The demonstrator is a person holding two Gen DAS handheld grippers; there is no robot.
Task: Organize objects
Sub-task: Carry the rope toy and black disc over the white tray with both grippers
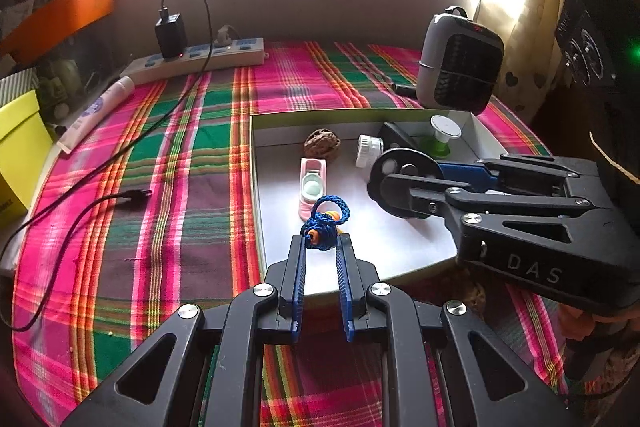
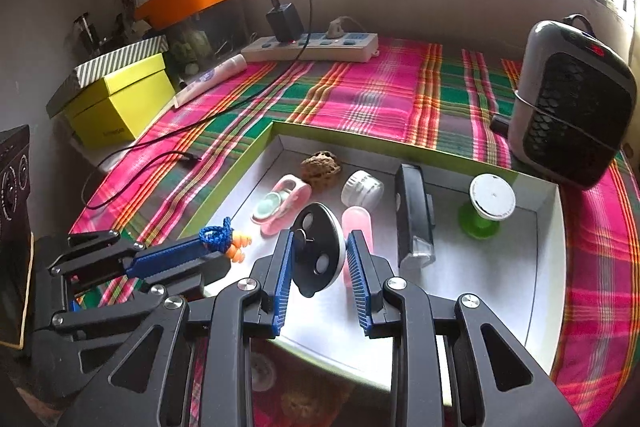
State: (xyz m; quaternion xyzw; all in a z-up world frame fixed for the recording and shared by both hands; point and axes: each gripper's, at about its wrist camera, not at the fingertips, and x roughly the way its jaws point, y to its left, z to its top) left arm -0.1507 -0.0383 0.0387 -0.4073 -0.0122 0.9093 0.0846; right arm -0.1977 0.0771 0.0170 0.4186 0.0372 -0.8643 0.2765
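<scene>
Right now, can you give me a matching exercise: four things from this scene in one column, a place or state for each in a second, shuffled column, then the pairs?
Things:
1. blue braided cord with orange earplugs
2. black disc
3. walnut
4. power strip

Places:
A. lying in the shallow box, near its far wall
B. between the right gripper fingers
C. on the plaid cloth by the far wall, charger plugged in
D. pinched at the left gripper fingertips

Pairs: 1-D, 2-B, 3-A, 4-C
</scene>
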